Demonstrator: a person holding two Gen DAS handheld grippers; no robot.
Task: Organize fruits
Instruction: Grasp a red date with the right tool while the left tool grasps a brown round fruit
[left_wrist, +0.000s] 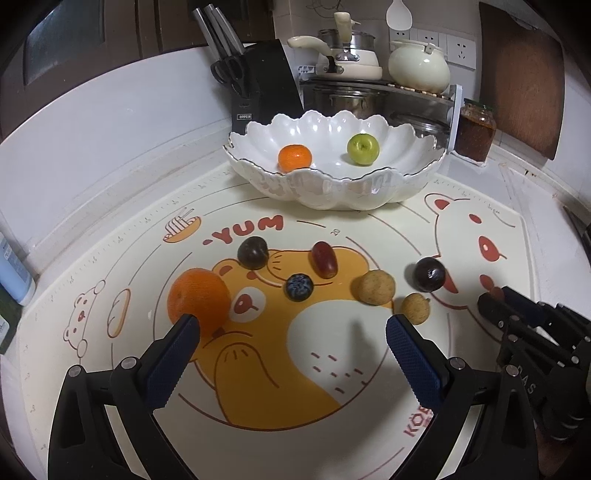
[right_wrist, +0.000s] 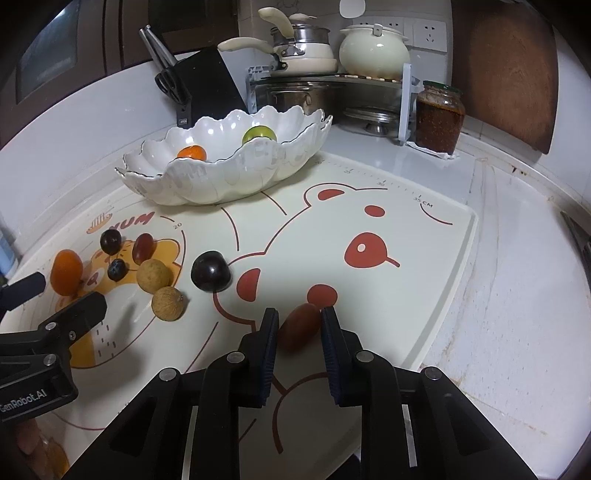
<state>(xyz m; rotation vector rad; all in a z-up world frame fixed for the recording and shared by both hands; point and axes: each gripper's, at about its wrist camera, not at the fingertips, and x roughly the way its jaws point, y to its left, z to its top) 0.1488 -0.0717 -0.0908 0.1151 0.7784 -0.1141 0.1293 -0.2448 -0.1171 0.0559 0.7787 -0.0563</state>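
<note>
1. Since the white bowl (left_wrist: 334, 184) already holds a small orange (left_wrist: 294, 157) and a green apple (left_wrist: 363, 148), I judge the sorting begun but far from finished — two fruits in, the rest still out on the mat (right_wrist: 424, 258).
2. My right tongs (right_wrist: 300, 326) sit around a reddish oval fruit (right_wrist: 299, 326) well in front of the bowl. The fingers flank it closely, but I cannot tell whether they grip it yet.
3. My left tongs (left_wrist: 293, 332) are spread wide and hold nothing, with one finger tip just beside the big orange (left_wrist: 198, 298), in front of the bowl and to its left.
4. Still loose in front of the bowl are two dark plums (left_wrist: 252, 252) (left_wrist: 429, 274), a red grape (left_wrist: 325, 259), a blueberry (left_wrist: 299, 287) and two brown longans (left_wrist: 373, 287) (left_wrist: 415, 308).
5. By my count eight fruits remain — the red one looks next.
</note>
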